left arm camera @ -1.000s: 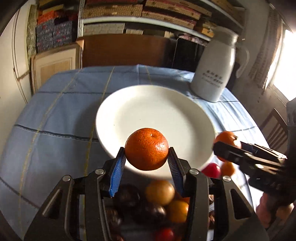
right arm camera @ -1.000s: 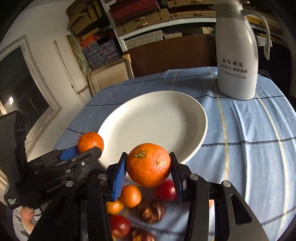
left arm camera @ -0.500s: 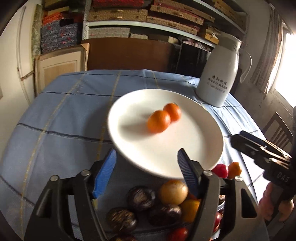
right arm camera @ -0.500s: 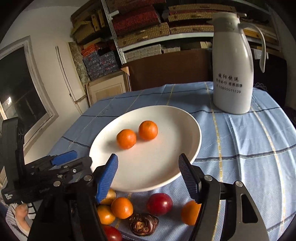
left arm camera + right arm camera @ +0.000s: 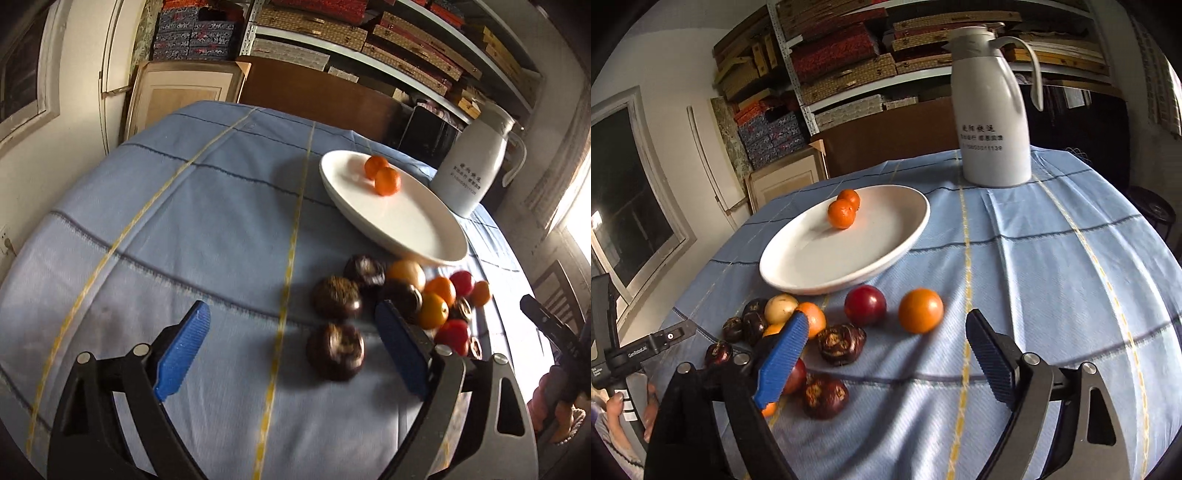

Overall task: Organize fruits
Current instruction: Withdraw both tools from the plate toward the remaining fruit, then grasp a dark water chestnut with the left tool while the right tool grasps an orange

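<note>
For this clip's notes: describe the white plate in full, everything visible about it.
The white plate is round and shallow, glossy like glazed ceramic, with a gently raised rim and no visible pattern or chips. It lies flat on the blue checked tablecloth, in front of the white jug. Two small oranges rest on its far half, touching each other; the rest of its surface is bare. Loose fruit lies on the cloth just off its near edge, apparently without touching it. Neither claw touches it.
</note>
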Tool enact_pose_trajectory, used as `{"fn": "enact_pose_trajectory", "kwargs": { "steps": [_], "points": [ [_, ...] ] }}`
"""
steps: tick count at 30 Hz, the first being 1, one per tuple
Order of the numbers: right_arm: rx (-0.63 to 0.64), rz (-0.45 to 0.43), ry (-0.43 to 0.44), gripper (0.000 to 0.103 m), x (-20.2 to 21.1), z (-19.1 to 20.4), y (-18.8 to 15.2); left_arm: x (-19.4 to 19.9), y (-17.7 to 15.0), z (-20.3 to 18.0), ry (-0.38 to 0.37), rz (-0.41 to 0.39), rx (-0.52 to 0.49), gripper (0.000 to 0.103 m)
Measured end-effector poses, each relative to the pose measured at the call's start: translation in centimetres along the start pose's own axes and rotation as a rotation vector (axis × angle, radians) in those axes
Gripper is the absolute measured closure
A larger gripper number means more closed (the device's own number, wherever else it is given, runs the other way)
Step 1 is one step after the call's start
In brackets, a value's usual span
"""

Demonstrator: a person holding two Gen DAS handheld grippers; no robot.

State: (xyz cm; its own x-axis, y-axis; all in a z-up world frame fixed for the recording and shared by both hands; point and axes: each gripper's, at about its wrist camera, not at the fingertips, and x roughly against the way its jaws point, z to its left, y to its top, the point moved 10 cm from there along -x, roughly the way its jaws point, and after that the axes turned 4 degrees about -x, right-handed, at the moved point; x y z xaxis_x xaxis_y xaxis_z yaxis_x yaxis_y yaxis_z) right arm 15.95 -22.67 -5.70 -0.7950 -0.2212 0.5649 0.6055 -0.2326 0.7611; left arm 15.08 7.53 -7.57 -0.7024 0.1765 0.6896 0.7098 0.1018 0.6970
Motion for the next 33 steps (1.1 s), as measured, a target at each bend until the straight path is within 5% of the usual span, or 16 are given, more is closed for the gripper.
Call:
{"fn": "enact_pose_trajectory", "kwargs": {
  "steps": [11,19,28,33],
  "points": [
    [-0.041,0.004,-0.003,0.015,0.5,-0.9,-0.3,-1.2,-3.2,-4.3,0.095,0.073,-0.268,0.014],
    [-0.025,0.014,-0.012,0.014,0.4,-0.8,-0.6,-2.5,-2.9,-3.7,0.047,0.106,-0.219,0.014],
    [-0.021,0.043,-0.032,0.014,-0.3,-1.1,-1.0,-3.4,-3.4,-4.8,-0.003,0.138,-0.251,0.059],
    [-0.024,0.042,-0.041,0.014,-0.3,-1.3,-1.1,-3.0,-3.2,-5.0,-0.029,0.123,-0.241,0.061]
  ]
}}
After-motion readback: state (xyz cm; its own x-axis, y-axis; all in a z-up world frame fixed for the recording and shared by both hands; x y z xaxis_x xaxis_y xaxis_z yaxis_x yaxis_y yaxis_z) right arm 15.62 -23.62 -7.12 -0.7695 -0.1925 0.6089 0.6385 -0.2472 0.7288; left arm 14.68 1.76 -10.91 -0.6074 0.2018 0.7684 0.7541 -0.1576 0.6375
